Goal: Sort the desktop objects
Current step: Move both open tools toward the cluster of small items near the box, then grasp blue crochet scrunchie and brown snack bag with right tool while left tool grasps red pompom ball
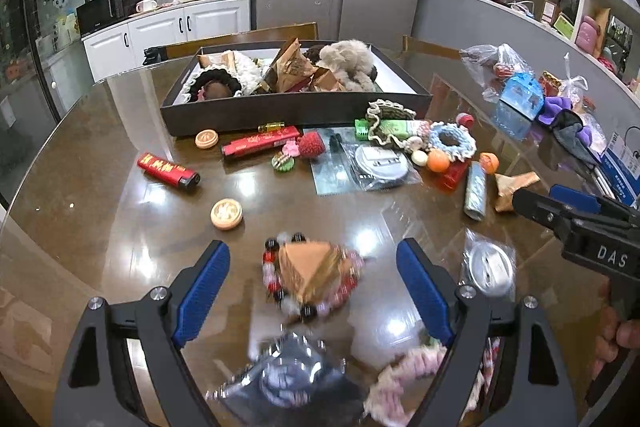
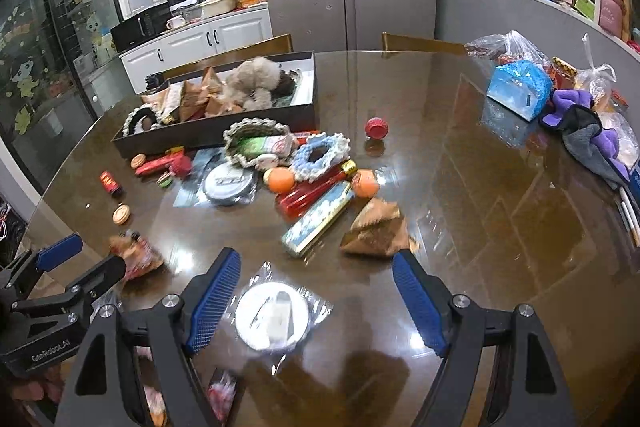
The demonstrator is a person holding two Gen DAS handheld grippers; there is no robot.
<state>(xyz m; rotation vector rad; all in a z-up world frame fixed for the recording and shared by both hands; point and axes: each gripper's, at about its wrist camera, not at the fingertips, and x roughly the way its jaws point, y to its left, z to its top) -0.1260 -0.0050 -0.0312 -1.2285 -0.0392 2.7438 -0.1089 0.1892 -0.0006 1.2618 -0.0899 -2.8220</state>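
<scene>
Both grippers hang low over the near edge of the glossy brown table [image 1: 100, 227], and both are spread wide with nothing between the blue pads. The left gripper [image 1: 313, 291] is lined up on a small tan paper-wrapped packet [image 1: 310, 273] that sits on or inside a red, white and black bead bracelet [image 1: 276, 281]; the two overlap, and the blur keeps me from telling whether the packet rests in the ring or on top of it. The right gripper [image 2: 318, 301] frames a round white disc sealed in a clear plastic bag [image 2: 274, 315], lying flat between its fingers but untouched. Farther back stands the dark shallow box [image 1: 296, 107], already holding scrunchies, folded brown packets and a fluffy beige toy, with a litter of lighters, wooden discs, orange balls and a crocheted scrunchie just in front of it. I'd judge this the reach-and-pick step, with much of the sorting left. The left side looks closer to committing: it should drop a little, close on the packet's sloped sides without snagging the beads, then carry it to the box. The bagged disc is thin and slippery, so that pinch will be harder.
</scene>
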